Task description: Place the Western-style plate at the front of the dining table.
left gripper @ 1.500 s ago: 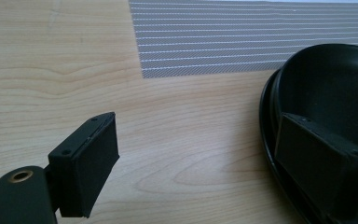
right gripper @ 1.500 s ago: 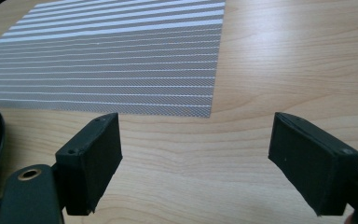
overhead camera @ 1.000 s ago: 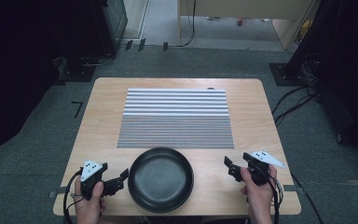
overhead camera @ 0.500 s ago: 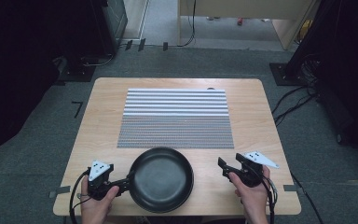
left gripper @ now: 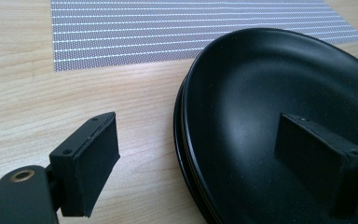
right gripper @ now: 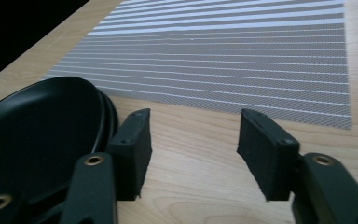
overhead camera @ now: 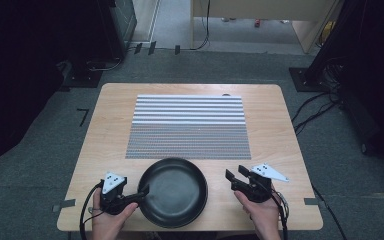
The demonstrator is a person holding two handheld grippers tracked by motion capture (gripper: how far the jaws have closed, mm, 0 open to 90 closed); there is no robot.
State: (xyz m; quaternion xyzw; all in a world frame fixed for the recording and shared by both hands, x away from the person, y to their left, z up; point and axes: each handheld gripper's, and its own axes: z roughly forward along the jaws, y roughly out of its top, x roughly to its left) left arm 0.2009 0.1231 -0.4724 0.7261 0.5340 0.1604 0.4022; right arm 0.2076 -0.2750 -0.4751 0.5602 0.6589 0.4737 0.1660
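Down at lower centre, the black frying pan [overhead camera: 173, 191] has its left rim between the open left tool [left gripper: 200, 154]; right tool [right gripper: 193, 149] gapes empty beside it, striped mat [overhead camera: 188, 127] above on the bench [overhead camera: 280, 130].

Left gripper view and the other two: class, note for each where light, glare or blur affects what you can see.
Left gripper view: soft sheen on the pan, near fingers slightly blurred. Right gripper view: the mat is evenly lit, top-left corner black. High view: table bright, surroundings dark, image soft.
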